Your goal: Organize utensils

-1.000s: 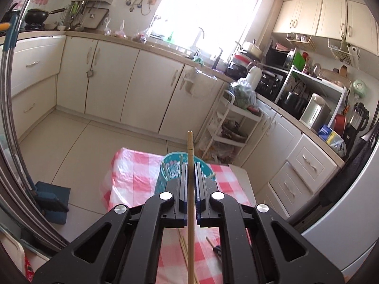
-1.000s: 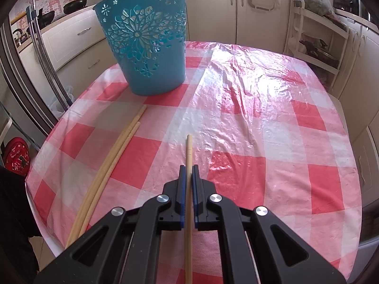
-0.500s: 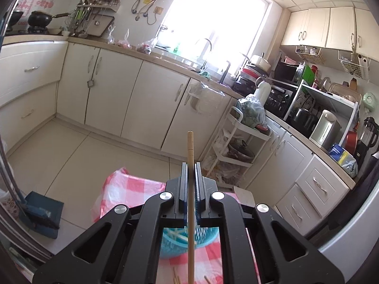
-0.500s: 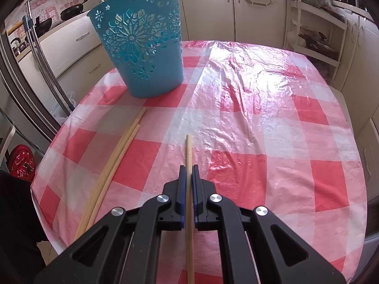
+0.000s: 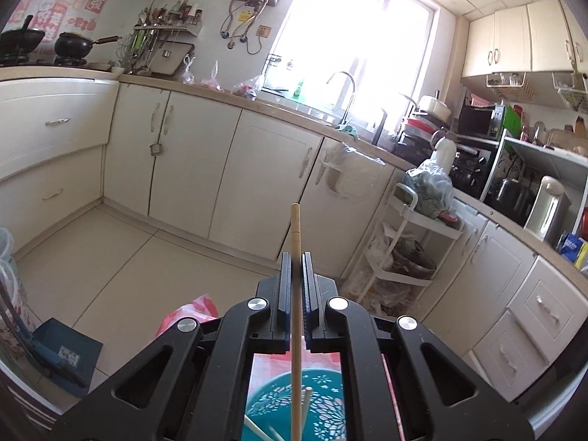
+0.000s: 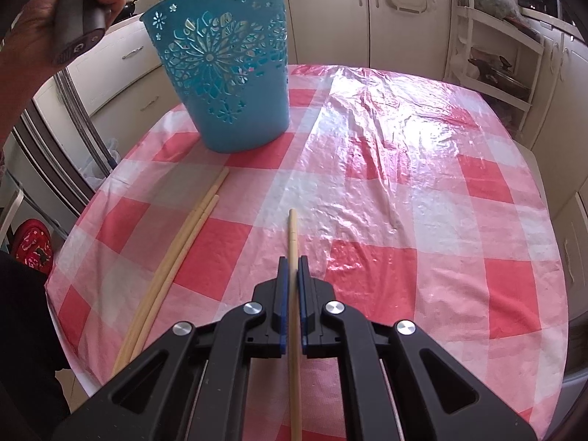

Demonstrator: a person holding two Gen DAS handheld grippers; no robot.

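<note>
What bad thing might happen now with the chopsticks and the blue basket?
1. The left gripper holds its chopstick upright above the blue basket. If released off-centre, it may hit the rim and fall to the floor.
2. The basket looks light and tall, so a bump could tip it.
3. The two loose chopsticks lie close to the table edge; a nudge from the right gripper, which holds another chopstick, could roll them off.

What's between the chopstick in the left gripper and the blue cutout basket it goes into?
Nothing visible blocks it. The left gripper holds its wooden chopstick upright directly over the open mouth of the blue cutout plastic basket, where other chopsticks already lean, leaving room.
</note>
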